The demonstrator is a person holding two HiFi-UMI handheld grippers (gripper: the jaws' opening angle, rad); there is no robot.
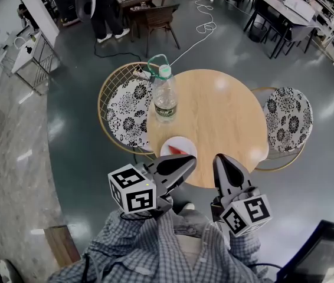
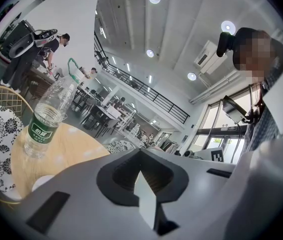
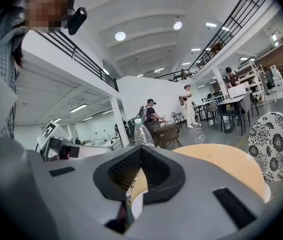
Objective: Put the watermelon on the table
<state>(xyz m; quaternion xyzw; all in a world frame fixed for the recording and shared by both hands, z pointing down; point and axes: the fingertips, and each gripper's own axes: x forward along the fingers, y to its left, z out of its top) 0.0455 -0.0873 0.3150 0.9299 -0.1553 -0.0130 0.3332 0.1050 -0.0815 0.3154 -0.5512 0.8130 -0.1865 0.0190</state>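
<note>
We've got left gripper (image 1: 186, 161) and right gripper (image 1: 220, 160) at table (image 1: 232, 117) near edge, jaws together, nothing held. Watermelon (image 1: 177, 150) lies on plate (image 1: 186, 142) at near edge, just past left gripper. Bottle (image 1: 164, 96) farther.

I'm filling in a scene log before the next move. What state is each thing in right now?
Left claw: shut, empty.
Right claw: shut, empty.
Watermelon slice: lying on the plate.
Plate: flat on the table, at its near edge.
Water bottle: upright on the table, capped.
Chair at the view's left: unoccupied.
Chair at the view's right: unoccupied.
</note>
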